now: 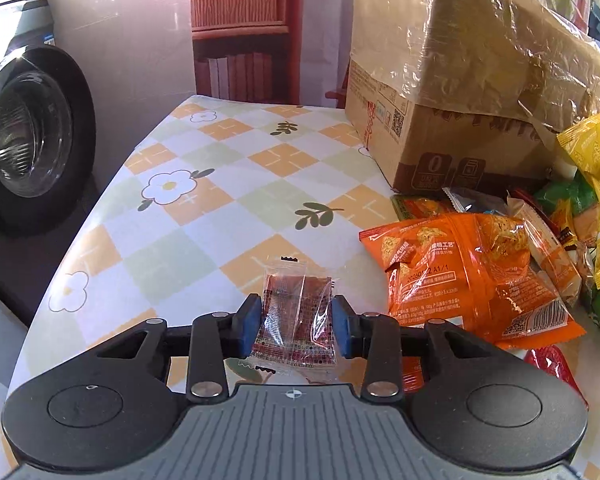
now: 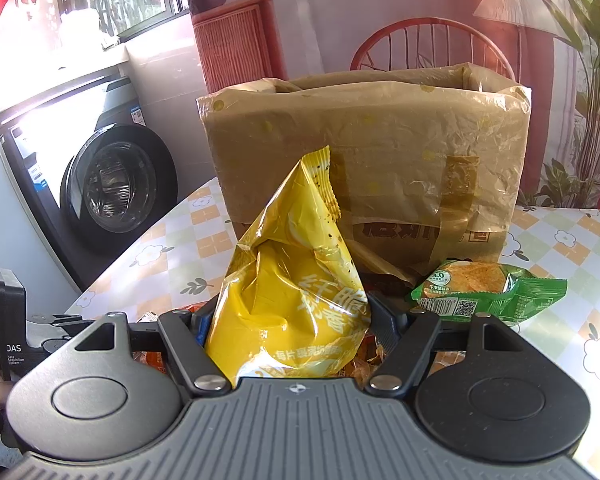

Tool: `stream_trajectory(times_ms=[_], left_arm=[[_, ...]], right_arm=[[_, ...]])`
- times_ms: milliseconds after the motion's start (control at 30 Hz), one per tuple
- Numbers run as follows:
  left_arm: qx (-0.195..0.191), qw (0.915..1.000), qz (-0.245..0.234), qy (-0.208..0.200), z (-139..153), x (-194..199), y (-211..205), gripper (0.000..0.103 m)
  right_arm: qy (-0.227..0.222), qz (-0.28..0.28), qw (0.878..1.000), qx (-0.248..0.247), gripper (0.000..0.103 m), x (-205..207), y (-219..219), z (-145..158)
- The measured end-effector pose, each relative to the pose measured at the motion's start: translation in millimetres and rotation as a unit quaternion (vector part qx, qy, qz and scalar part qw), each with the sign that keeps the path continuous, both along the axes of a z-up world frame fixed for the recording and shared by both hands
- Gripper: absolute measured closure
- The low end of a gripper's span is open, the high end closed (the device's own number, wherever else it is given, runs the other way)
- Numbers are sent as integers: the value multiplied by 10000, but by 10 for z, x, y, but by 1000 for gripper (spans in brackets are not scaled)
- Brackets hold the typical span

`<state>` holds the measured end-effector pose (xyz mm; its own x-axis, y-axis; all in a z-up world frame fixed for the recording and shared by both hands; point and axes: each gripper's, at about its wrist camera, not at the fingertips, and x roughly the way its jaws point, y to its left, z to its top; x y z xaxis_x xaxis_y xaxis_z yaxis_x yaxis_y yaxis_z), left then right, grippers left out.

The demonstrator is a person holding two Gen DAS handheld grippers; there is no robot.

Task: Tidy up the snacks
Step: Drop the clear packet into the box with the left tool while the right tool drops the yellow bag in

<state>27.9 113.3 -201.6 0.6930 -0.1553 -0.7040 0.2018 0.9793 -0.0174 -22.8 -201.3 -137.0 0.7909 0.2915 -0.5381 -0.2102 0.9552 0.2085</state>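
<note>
Each camera is sitting just behind its own tongs, looking forward and down along them, close over the desk (image 1: 228, 184). Both views are taking in the cardboard box (image 1: 452, 92) beyond the tongs, the washing machine (image 2: 116, 188) off to the left, and the snack pile.

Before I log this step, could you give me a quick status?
Left gripper shut on small clear packet. Right gripper holds yellow bag. Box ahead, unobstructed.

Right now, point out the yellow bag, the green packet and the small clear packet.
yellow bag (image 2: 288, 292): right wrist view, middle of its front.
green packet (image 2: 488, 294): right wrist view, its centre.
small clear packet (image 1: 296, 316): left wrist view, its centre.
</note>
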Motion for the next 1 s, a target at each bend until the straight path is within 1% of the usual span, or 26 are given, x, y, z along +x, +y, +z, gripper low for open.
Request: stream_trajectory(times_ms=[67,200,333,400,600,733,800,833,900,1000], left_arm=[[-24,9999,25,-162,124,-14,3,63],[-168,9983,74,-550,472,-12,-42,63],[-364,9948,44,-953,829,18,-132,63],[-530,9920,-5,-1148,1012,50,-197,63],[-893,9823,-367,-1603,1499,221,-523,63],[-1027,9759,-574,-1835,1769,430,-832,63],[-1097,9731,-663,-1916,1873,571,-1006,62],[-1128,9729,-710,-1892,1910,655,-1087,62],[-1185,9733,-779,-1807,1958,857,-1271,62],[-1105,9760,-771,-1709,1946,1144,-1515,62]], right_arm=[[-35,-4,10000,10,29,3,-9,22],[-163,-20,9999,27,29,13,-32,102],[-381,-46,9992,88,29,31,-90,253],[-502,-60,9987,111,29,44,-125,347],[-980,-132,9949,217,29,148,-296,739],[-1454,-262,9889,154,29,363,-444,1057],[-1662,-320,9856,57,29,515,-494,1171],[-1703,-343,9848,25,29,612,-517,1207],[-1730,-451,9839,-51,29,814,-548,1227],[-1666,-590,9840,-202,29,1120,-575,1170]])
